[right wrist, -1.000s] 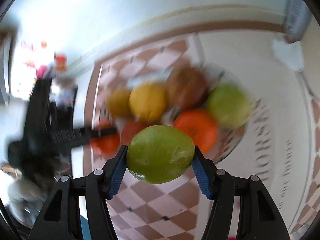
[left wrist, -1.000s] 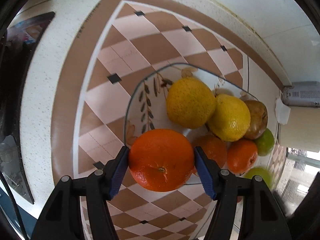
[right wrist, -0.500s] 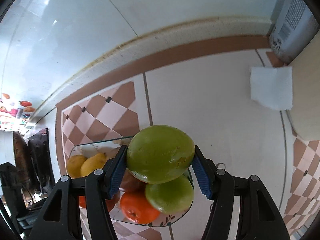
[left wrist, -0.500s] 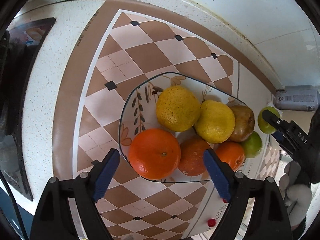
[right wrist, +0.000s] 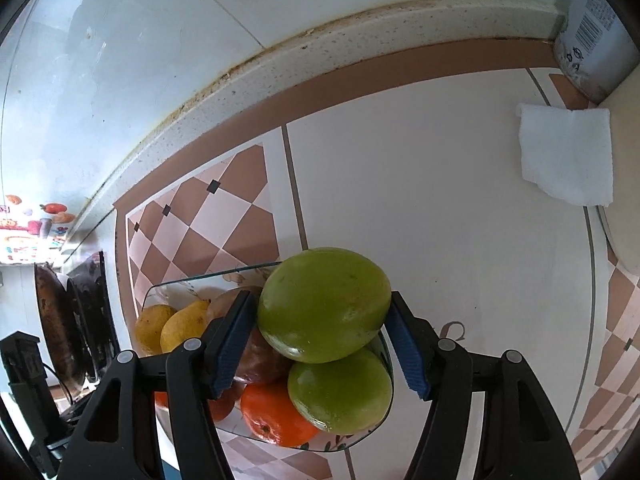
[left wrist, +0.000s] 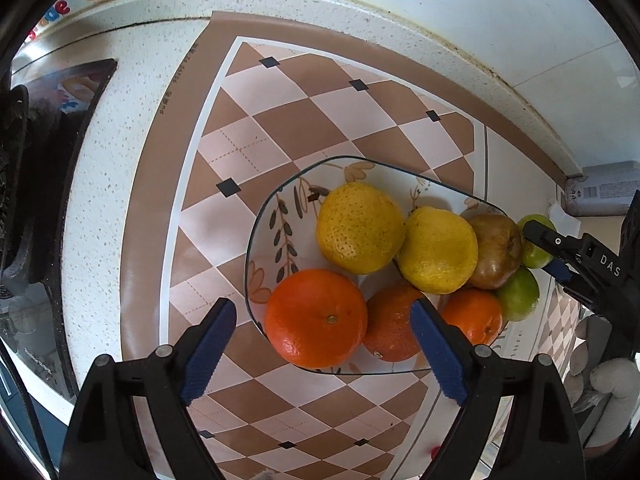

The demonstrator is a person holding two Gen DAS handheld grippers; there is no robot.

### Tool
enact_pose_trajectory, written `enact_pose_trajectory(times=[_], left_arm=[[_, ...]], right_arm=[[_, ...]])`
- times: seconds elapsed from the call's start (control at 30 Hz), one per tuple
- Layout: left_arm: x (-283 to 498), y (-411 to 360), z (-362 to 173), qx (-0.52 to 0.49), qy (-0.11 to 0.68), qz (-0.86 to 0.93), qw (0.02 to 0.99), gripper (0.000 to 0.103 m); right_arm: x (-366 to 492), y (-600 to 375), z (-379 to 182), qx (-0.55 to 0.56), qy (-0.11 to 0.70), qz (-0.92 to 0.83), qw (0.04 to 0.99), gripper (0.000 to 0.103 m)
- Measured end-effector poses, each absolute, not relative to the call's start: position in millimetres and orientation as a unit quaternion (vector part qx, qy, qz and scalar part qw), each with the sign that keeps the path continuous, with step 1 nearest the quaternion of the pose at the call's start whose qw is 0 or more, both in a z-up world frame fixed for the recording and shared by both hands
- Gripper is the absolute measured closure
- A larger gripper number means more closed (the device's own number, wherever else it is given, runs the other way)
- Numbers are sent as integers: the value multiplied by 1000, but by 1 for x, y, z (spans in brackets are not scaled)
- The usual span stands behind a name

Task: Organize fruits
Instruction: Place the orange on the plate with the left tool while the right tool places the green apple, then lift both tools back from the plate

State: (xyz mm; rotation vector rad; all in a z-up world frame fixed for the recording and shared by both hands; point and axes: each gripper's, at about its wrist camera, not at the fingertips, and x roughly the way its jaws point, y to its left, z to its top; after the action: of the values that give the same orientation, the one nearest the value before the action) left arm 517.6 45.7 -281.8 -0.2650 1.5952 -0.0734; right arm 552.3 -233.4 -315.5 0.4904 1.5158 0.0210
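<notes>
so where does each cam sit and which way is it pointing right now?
Left wrist: on the left gripper, looking down at the glass plate of fruit; its open jaws flank the big orange, and the right gripper shows at the edge.
Right wrist: on the right gripper, facing the back wall over the plate's far corner; jaws shut on a green fruit.
Shared: plate, fruit, patterned mat.

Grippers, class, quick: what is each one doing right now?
Left gripper: open, holding nothing, above the large orange in the glass plate.
Right gripper: closed on a green fruit.
</notes>
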Motion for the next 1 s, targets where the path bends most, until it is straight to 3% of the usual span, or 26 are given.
enact_pose_trajectory(times=[0.07,0.17,0.37,1.0], left_arm=[[517,44,-278,-112,709,-31,695,14],[514,41,-269,-92,697,-22,710,14],[496,34,-248,-39,659,9,751,14],[397,10,-183,14,591,-11,806,14]], right_arm=[[551,-234,-312,218,680,12,700,33],[544,-231,-299,198,672,6,713,16],[511,-211,-264,98,646,-10,757,8],[368,-183,-168,41,574,-25,817,8]])
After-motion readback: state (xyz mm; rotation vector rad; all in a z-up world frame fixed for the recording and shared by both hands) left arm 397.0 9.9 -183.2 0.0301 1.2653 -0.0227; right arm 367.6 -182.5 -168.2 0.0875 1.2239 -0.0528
